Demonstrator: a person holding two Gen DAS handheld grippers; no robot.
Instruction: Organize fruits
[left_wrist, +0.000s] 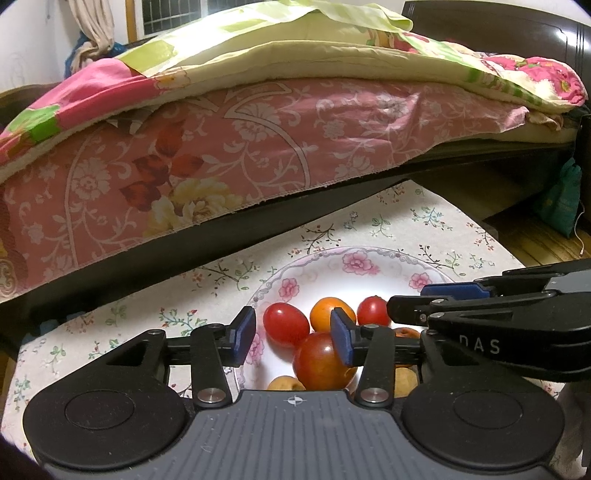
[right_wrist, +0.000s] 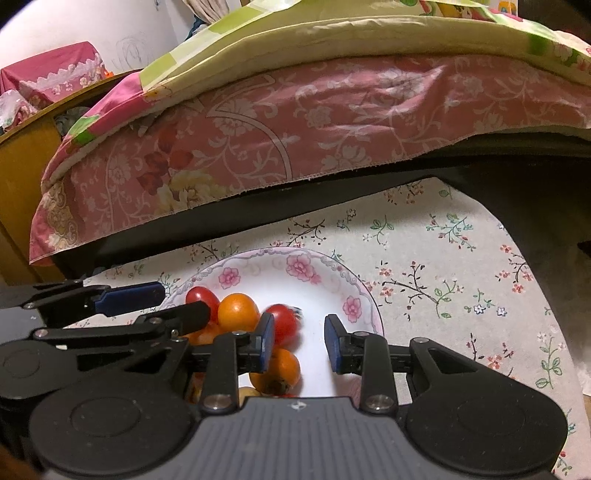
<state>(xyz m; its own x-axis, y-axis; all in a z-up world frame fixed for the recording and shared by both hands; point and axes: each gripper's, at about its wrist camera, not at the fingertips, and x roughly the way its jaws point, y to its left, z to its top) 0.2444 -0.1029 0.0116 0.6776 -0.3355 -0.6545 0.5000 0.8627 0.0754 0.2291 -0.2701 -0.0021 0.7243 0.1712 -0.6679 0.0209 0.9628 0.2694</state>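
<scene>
A floral-rimmed plate (left_wrist: 369, 254) is seen on a flower-printed tablecloth (left_wrist: 424, 221), and the fruits are gathered on the plate's near left part. In the left wrist view, a red cherry tomato (left_wrist: 286, 325) is seen at the left of the pile, an orange fruit (left_wrist: 327, 314) just to its right, and a second red cherry tomato (left_wrist: 373, 312) further right. A larger red fruit (left_wrist: 321, 363) is placed nearer, touching the first tomato, and a pale yellow fruit (left_wrist: 284, 384) is partly hidden at the near edge. The left gripper (left_wrist: 293, 336) is held over the pile with its blue pads spread apart; the larger red fruit is seen just behind the right pad, but it is not pinched. The right gripper (right_wrist: 300, 343) is held beside it on the right, over the bare white part of the plate, its pads parted by a narrow gap in which nothing is gripped. Beyond the table, a bed covered by a pink floral sheet (left_wrist: 221, 147) and a yellow-green quilt (left_wrist: 295, 55) is seen.
</scene>
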